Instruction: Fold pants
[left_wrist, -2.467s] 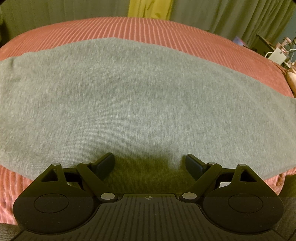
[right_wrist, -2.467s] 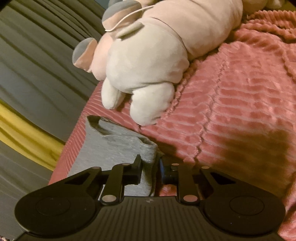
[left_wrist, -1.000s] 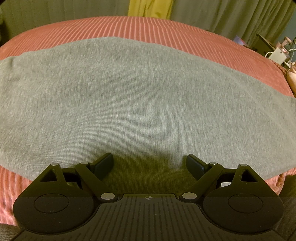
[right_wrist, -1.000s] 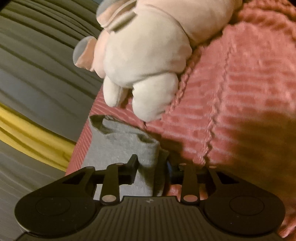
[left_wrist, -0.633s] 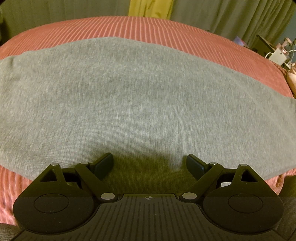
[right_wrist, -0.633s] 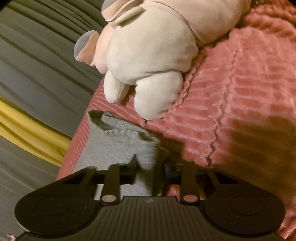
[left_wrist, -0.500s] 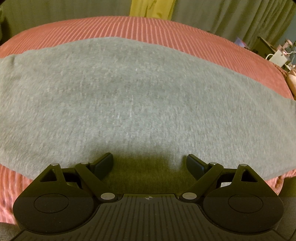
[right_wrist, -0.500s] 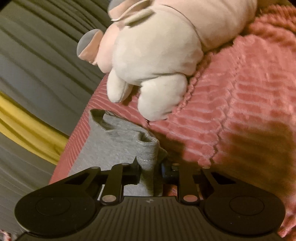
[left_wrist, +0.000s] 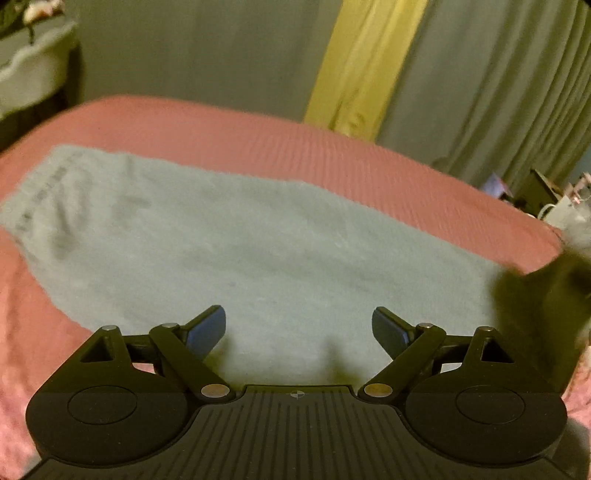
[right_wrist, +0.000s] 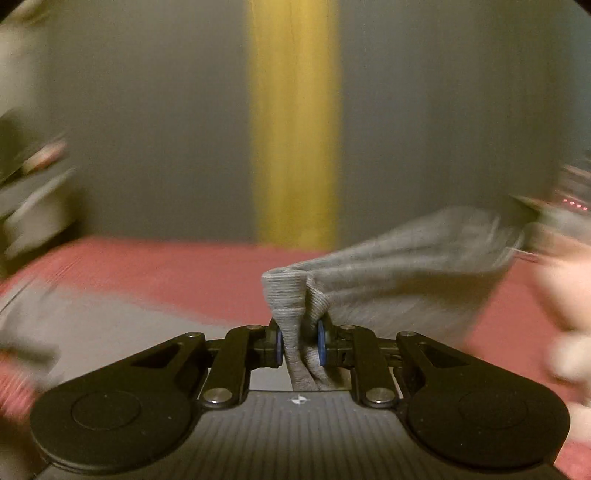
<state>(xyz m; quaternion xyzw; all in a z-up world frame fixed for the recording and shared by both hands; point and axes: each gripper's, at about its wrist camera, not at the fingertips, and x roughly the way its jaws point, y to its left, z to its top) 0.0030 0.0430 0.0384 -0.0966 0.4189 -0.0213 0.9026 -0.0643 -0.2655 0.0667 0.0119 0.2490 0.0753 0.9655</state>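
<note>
Clamping a bunched, ribbed cuff of the grey pants between its blue pads, the right gripper holds that hem lifted off the bed; its jaws have just been closing on the fabric. From the pinch the cloth trails up and away to the right, clear of the red bedspread below. That view is heavily blurred, so the pale shape at the far right edge cannot be identified with confidence.

The left gripper stands with jaws wide apart, nothing between them, above the near edge of the garment. In the left wrist view the pants lie flat across the bedspread, a stitched band at the far left end, the far long edge running diagonally toward the right. Bare red cover borders the cloth on the far side and at the near left corner. Grey curtains with a yellow panel close off the far side of the bed.
</note>
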